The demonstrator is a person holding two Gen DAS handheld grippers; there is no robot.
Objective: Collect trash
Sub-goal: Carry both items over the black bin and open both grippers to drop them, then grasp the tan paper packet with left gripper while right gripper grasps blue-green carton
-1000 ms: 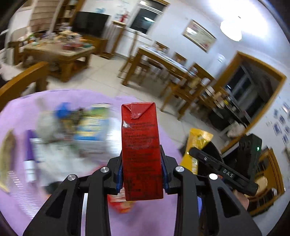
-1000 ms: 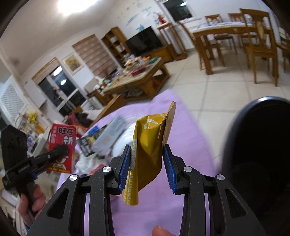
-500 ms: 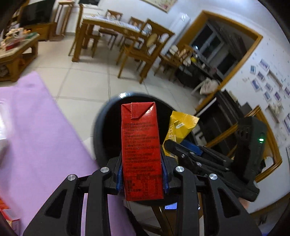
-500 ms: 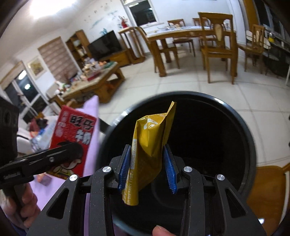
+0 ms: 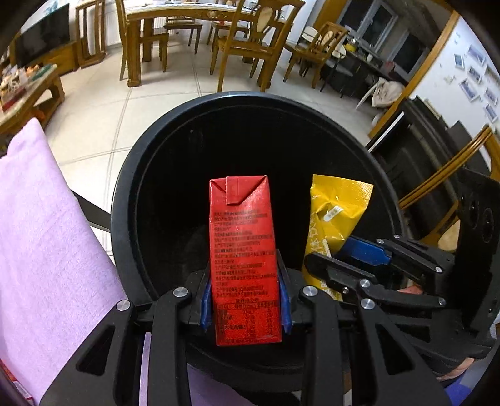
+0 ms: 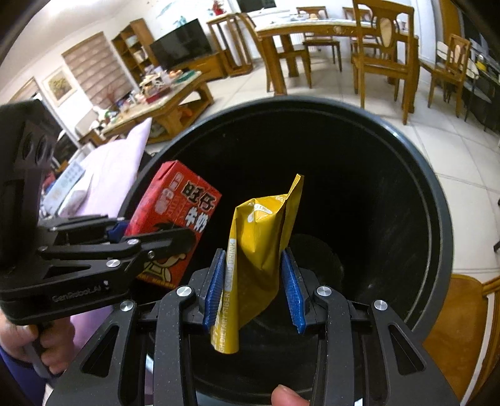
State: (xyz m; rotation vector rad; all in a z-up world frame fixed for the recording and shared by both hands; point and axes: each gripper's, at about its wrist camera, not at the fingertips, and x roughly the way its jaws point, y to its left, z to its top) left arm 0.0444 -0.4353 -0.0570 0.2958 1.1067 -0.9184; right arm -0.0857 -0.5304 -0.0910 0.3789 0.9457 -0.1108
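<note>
My left gripper (image 5: 245, 299) is shut on a red milk carton (image 5: 242, 250) and holds it upright over the open mouth of a black trash bin (image 5: 125, 200). My right gripper (image 6: 254, 287) is shut on a crumpled yellow drink sachet (image 6: 259, 246), also above the bin (image 6: 437, 218). The jaws look a little wide around the sachet, but it still hangs between the blue pads. The carton (image 6: 175, 215) and left gripper show at the left of the right wrist view. The sachet (image 5: 334, 212) and right gripper (image 5: 350, 259) show at the right of the left wrist view.
A purple cloth-covered table (image 5: 40, 250) lies left of the bin, with more trash on it (image 6: 65, 187). Tiled floor, a wooden dining table with chairs (image 5: 200, 28) and a coffee table (image 6: 162, 96) stand beyond. A wooden chair (image 6: 459, 312) is at the right.
Both grippers swung from over the purple table to above the bin's mouth, carrying the carton and the sachet. The bin now fills both views.
</note>
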